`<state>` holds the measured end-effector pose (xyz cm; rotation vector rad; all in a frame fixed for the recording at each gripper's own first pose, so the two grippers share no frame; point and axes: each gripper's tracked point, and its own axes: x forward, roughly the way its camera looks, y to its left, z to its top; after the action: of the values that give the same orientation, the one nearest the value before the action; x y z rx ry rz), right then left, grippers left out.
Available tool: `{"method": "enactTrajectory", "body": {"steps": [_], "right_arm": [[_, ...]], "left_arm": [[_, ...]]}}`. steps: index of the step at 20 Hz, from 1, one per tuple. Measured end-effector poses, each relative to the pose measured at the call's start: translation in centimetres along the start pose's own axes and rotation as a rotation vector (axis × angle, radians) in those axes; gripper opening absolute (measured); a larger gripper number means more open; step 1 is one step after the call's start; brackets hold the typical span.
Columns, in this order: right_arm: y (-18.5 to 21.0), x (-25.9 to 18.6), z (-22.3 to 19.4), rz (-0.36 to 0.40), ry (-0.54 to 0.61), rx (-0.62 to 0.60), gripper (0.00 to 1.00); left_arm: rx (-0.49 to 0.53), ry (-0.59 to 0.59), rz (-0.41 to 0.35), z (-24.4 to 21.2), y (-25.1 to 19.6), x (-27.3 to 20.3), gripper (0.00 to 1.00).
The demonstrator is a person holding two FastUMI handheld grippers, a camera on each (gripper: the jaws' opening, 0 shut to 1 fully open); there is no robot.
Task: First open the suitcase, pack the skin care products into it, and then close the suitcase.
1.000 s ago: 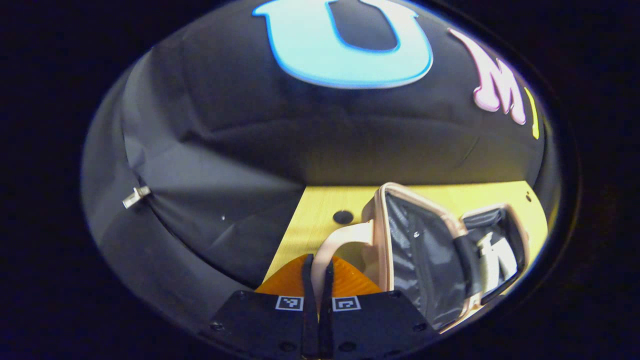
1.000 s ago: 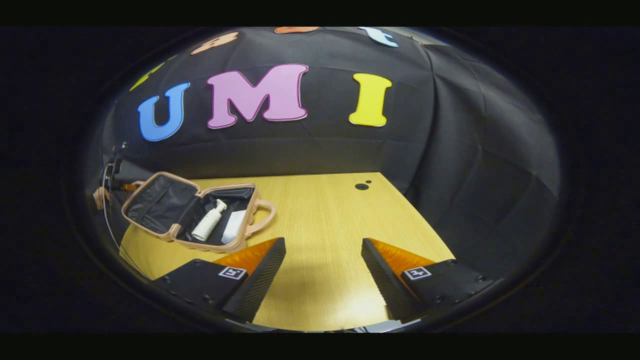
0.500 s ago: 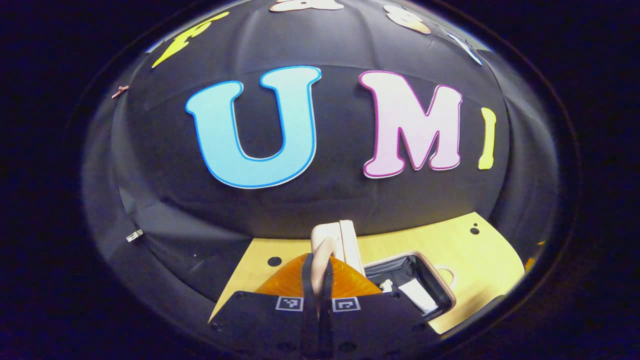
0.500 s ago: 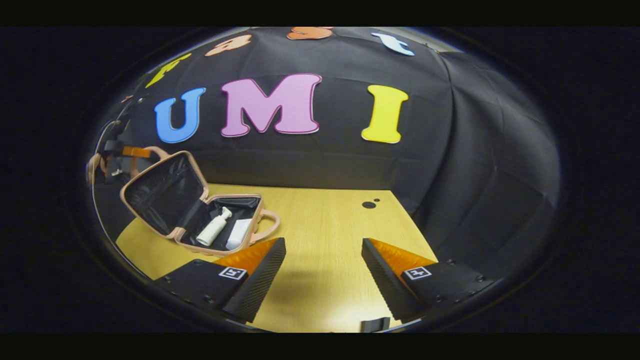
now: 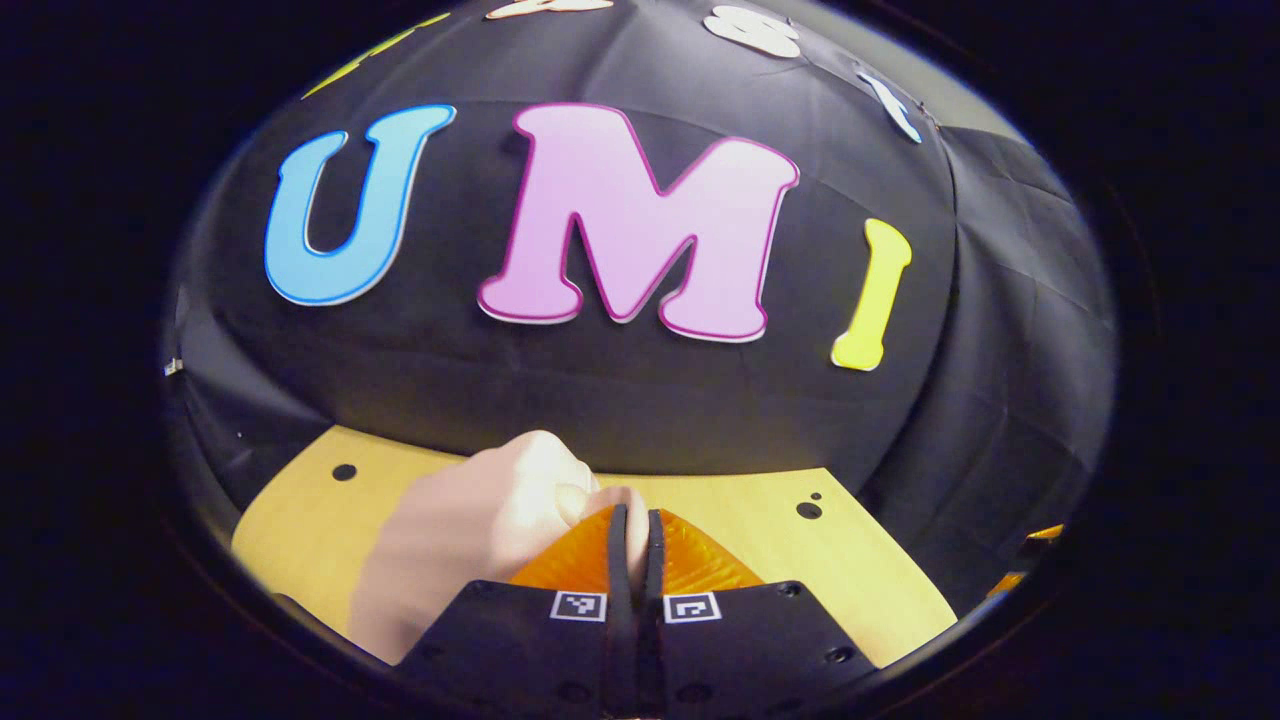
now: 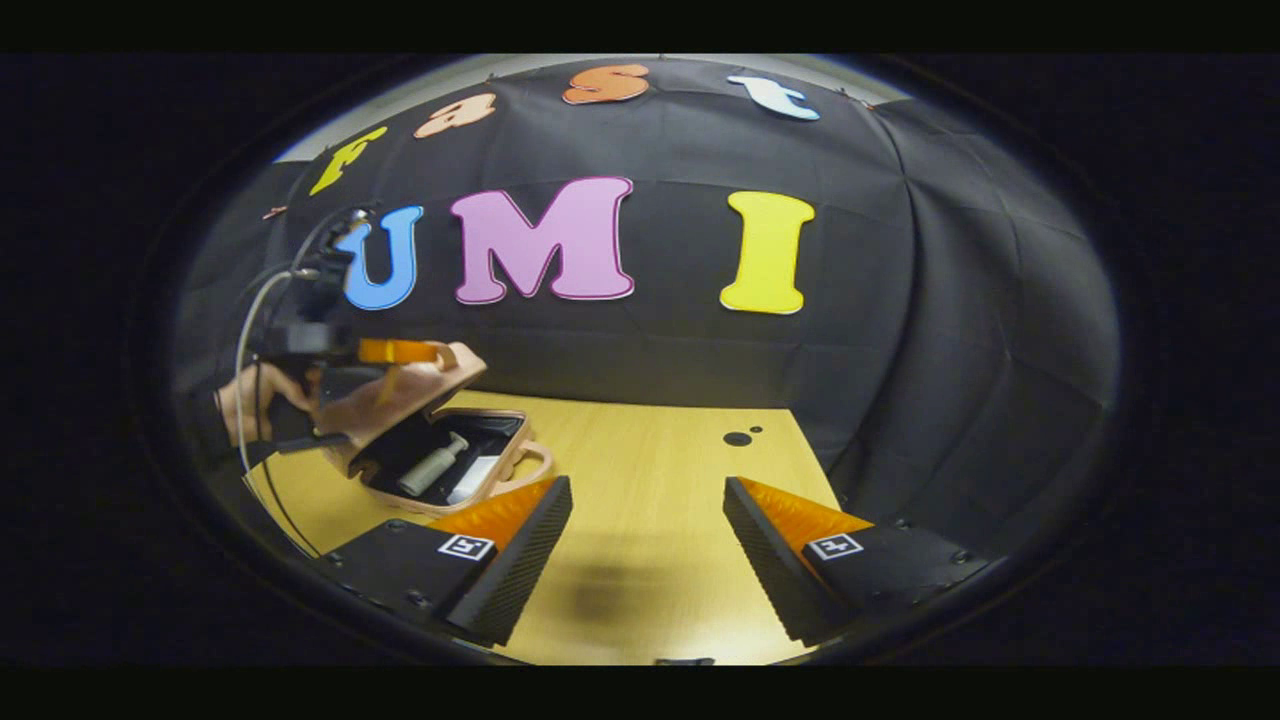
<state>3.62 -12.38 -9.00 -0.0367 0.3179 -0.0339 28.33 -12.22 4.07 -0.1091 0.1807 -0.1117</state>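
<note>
The left claw (image 5: pixel 631 540) stays clamped on the lid handle (image 5: pixel 628 520) and has swung the suitcase (image 6: pixel 430 440) lid from upright to nearly shut over the bottle (image 6: pixel 432 465) inside, near the table's (image 6: pixel 650 500) left edge. The right claw (image 6: pixel 648 545) hangs open. Closing looks almost finished.

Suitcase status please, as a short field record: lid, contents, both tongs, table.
lid: half lowered over the suitcase base, not yet shut
lid handle: pinched in the left tongs
contents: white bottle and a flat white pack lying inside
right tongs: open, holding nothing, above the table, to the right of the suitcase
table: bare wood ahead of the right tongs
</note>
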Motion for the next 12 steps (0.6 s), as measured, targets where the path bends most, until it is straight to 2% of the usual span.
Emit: {"method": "enactTrajectory", "body": {"steps": [4,7,9,11,12], "right_arm": [[-1.9,0.0,-1.7,0.001,0.018,0.028,0.98],[-2.0,0.7,-3.2,0.018,0.049,0.042,0.97],[-1.4,1.0,-3.9,0.051,0.057,0.05,0.97],[-1.6,1.0,-3.4,0.047,0.03,0.024,0.98],[-1.5,1.1,-3.3,0.047,0.027,0.007,0.98]], "left_arm": [[0.01,0.099,-0.016,-8.5,-2.5,4.8,0.06],[0.006,0.14,-0.031,-10.9,-3.8,5.3,0.1],[-0.043,0.147,-0.038,-10.0,-5.4,2.4,0.2],[-0.022,0.085,-0.073,-7.1,-6.7,-1.5,0.34],[-0.013,0.043,-0.071,-5.6,-6.8,-3.6,0.55]]}}
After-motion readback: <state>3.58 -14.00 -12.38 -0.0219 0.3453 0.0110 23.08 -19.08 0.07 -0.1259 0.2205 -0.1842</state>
